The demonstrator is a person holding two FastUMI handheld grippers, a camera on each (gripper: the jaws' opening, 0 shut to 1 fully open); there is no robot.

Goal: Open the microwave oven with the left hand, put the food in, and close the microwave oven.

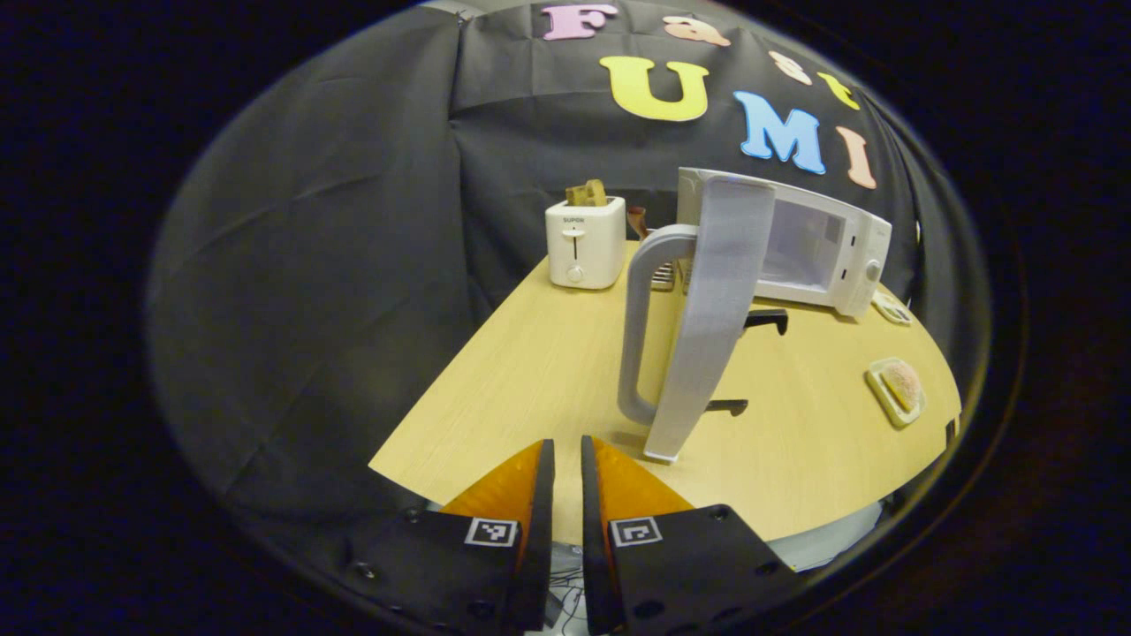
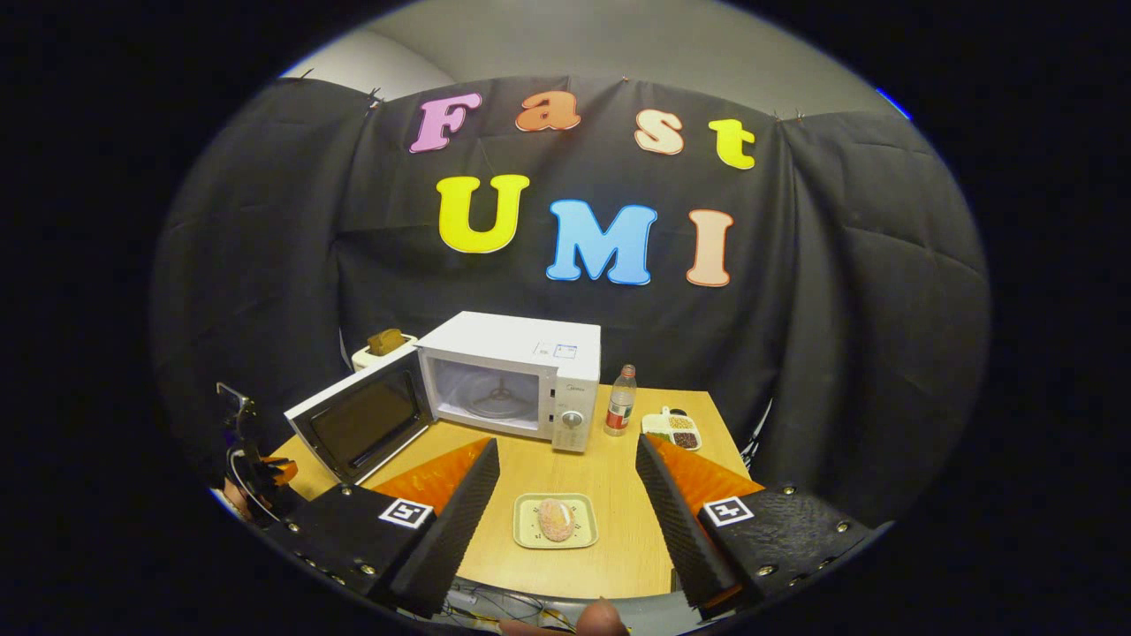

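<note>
**On the tabletop, a microwave stands open with the food waiting in front**

At the centre of the right gripper view, the white microwave (image 2: 517, 380) sits on the wooden tabletop (image 2: 618, 530) with its door (image 2: 362, 424) swung wide toward the left of the frame, the cavity and turntable bare. Lower centre, a piece of food (image 2: 556, 519) lies on a small pale plate (image 2: 556, 521), framed between the spread fingers of the right hand-held gripper (image 2: 565, 468), which stands wide open and holds nothing. A bottle (image 2: 620, 400) and a divided snack tray (image 2: 673, 427) stand just right of the microwave. At lower centre of the left gripper view, the left hand-held gripper (image 1: 567, 468) is nearly closed, its fingers parted by a thin gap and gripping nothing, short of the door's edge (image 1: 716, 318) and handle (image 1: 641, 327). A white toaster (image 1: 585, 240) stands behind, upper centre
</note>
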